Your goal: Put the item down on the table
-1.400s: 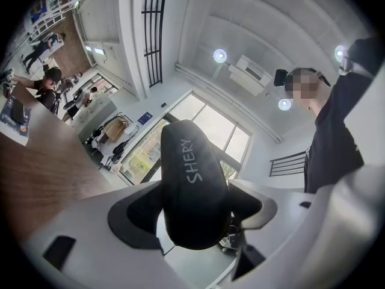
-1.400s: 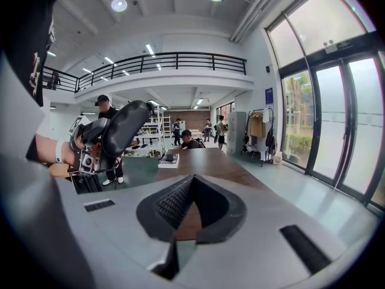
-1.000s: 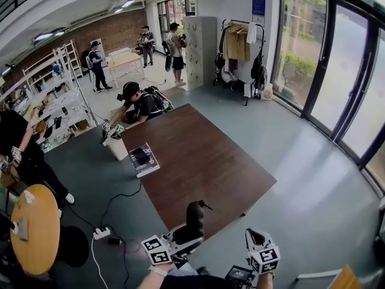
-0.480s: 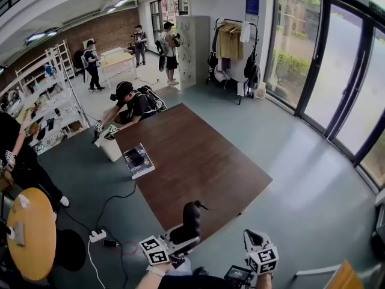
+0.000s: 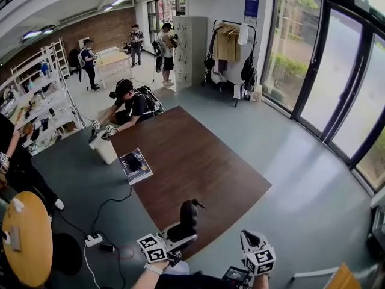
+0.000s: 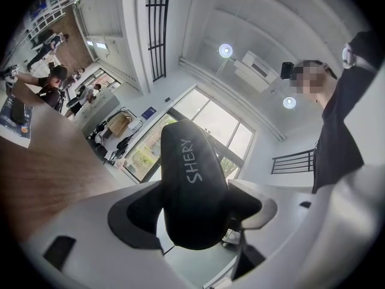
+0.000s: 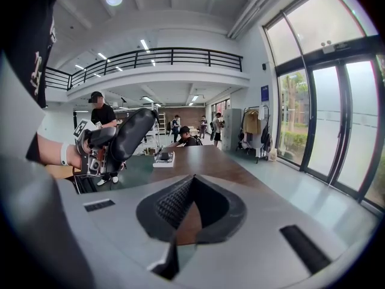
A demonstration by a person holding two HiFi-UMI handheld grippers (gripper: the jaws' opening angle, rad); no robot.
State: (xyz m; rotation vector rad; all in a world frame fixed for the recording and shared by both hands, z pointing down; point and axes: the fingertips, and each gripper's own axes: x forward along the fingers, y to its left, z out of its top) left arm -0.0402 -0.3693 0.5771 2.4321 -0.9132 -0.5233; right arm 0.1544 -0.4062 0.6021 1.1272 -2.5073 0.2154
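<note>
**Black item clamped in the left tool, off the bench**

Head view: the brown wooden bench (image 5: pixel 204 155) fills the middle of the floor. A flat printed book (image 5: pixel 135 166) lies at its left edge with a small dark object on top; what that object is cannot be made out. At the bottom of the view the left tool (image 5: pixel 182 236) grips the black padded oblong item (image 5: pixel 190 217), which stands up from the jaws and shows over the bench's near edge, not resting on it. The right tool (image 5: pixel 248 238) is just to the right of it, beyond the bench's near edge.

Left gripper view: the left tool (image 6: pixel 194 212) is clenched on the black item (image 6: pixel 192 185). One jaw presses each flank, and the item's rounded end points at the camera. White lettering, "SHERY", runs along it. The bench (image 6: pixel 48 167) and the book (image 6: pixel 15 119) lie off to the left.

Right gripper view: the right tool (image 7: pixel 191 188) has its ribbed pads closed tip to tip, with nothing between them. Beyond the tips the bench (image 7: pixel 204 161) stretches away and carries the book (image 7: pixel 163 157). At left the left tool (image 7: pixel 96 146) holds the item (image 7: pixel 129 137) tilted upward, clear of the bench.
</note>
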